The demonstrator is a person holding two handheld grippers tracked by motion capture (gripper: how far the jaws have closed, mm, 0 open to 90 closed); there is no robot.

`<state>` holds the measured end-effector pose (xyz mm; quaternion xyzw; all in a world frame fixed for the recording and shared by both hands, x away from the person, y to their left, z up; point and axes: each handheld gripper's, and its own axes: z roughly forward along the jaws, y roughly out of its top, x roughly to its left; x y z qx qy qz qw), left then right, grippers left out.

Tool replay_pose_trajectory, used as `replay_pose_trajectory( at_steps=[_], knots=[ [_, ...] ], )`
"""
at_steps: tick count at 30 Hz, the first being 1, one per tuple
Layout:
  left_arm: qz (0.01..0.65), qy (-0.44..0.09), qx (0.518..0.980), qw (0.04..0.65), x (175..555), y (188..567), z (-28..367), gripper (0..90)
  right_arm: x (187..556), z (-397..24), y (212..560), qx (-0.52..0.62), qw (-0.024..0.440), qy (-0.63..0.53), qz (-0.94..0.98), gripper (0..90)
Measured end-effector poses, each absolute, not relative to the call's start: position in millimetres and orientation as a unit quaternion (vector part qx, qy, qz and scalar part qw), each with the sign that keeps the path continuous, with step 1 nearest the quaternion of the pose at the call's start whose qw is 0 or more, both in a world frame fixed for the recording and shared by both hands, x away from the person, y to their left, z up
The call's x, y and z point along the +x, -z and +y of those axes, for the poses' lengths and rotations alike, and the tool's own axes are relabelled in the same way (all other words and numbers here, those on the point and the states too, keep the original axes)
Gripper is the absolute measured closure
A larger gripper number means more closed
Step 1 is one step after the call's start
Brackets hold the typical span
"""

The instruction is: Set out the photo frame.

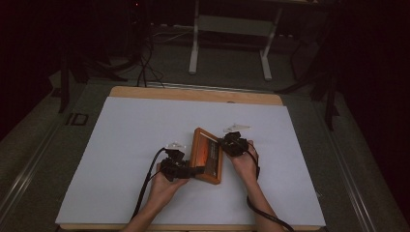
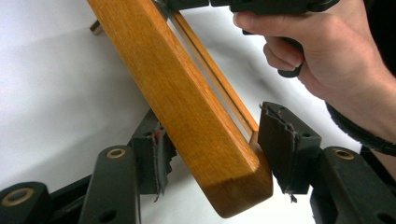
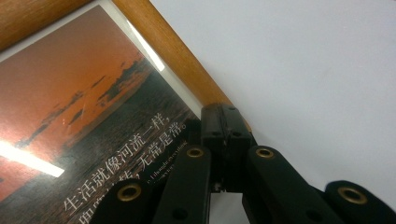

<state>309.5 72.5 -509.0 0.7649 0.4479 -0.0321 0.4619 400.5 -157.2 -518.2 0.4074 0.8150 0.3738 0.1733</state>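
Note:
A wooden picture frame [image 1: 207,157] with an orange sunset print and white lettering lies tilted on the white sheet [image 1: 125,145], left of the table's middle. My left gripper [image 1: 194,171] straddles its near corner. In the left gripper view its pads [image 2: 156,156] sit against both sides of the thick wooden rail [image 2: 187,102], left gripper [image 2: 212,144] shut on it. My right gripper [image 1: 228,141] is at the frame's far right edge. In the right gripper view the print [image 3: 70,93] shows, and the right gripper [image 3: 225,128] is shut tight on the rim [image 3: 173,51].
The white sheet covers a wooden tabletop [image 1: 193,94], with bare sheet on every side of the frame. Black cables [image 1: 147,179] trail from both grippers toward the near edge. A white stand [image 1: 232,43] is on the dark floor beyond the table.

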Motion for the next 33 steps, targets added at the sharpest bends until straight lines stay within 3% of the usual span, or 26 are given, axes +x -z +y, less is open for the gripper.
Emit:
replay_pose_trajectory(
  at_steps=[19,33],
  knots=[
    [0.462,0.043,0.750,0.471,311.4,507.0,71.7,53.3,399.7,-164.0,516.1,0.401,0.179,-0.366,0.821,89.5],
    [0.454,0.033,0.760,0.464,313.2,500.6,66.0,55.4,393.1,-173.9,513.6,0.403,0.189,-0.361,0.819,80.4]
  ],
)
